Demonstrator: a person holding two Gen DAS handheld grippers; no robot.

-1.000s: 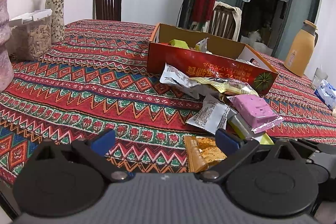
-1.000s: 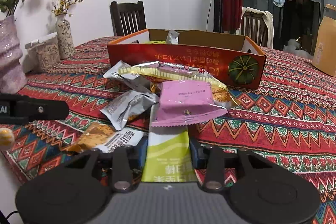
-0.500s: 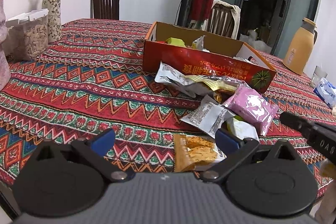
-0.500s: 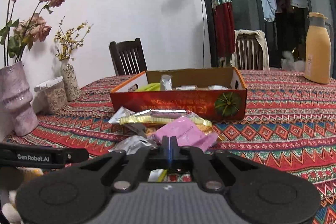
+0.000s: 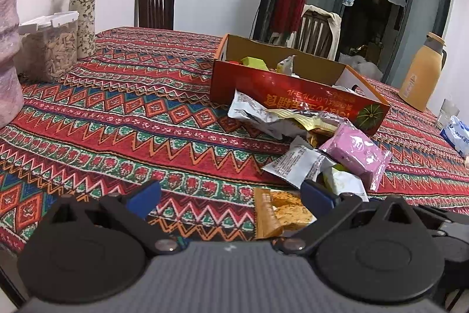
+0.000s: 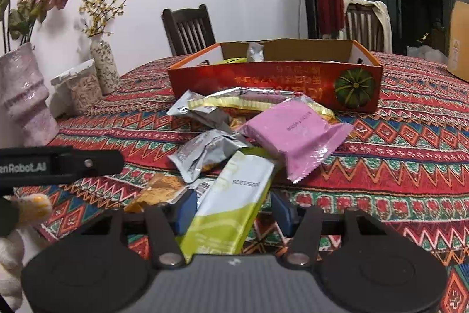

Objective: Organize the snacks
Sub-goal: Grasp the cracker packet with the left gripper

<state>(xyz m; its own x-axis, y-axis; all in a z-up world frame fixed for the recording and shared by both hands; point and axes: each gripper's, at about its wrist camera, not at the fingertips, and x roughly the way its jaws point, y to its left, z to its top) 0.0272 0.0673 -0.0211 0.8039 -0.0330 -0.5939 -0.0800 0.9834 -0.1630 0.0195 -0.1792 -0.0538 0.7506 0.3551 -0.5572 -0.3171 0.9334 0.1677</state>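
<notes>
An orange cardboard box point(image 5: 296, 96) point(image 6: 272, 81) with a few snacks inside stands on the patterned tablecloth. A pile of snack packets lies in front of it: a pink packet point(image 5: 356, 153) point(image 6: 296, 134), silver packets point(image 5: 258, 113) point(image 6: 205, 150), and an orange cracker packet point(image 5: 281, 214) point(image 6: 158, 191). A white-and-green packet point(image 6: 231, 201) point(image 5: 343, 184) lies between my right gripper's point(image 6: 231, 211) parted fingers, which do not pinch it. My left gripper point(image 5: 231, 194) is open and empty above the cloth, its right finger next to the cracker packet.
A pink vase point(image 6: 23, 99), a clear container of seeds point(image 5: 48, 47) and a small flowered vase point(image 5: 83, 19) stand at the left. A yellow thermos point(image 5: 422, 72) and a blue-white pack point(image 5: 455, 134) are at the right. Chairs stand behind the table.
My right gripper was around the green packet, then lifted shut and empty, and now is back low and open around that packet. The left gripper barely moved.
</notes>
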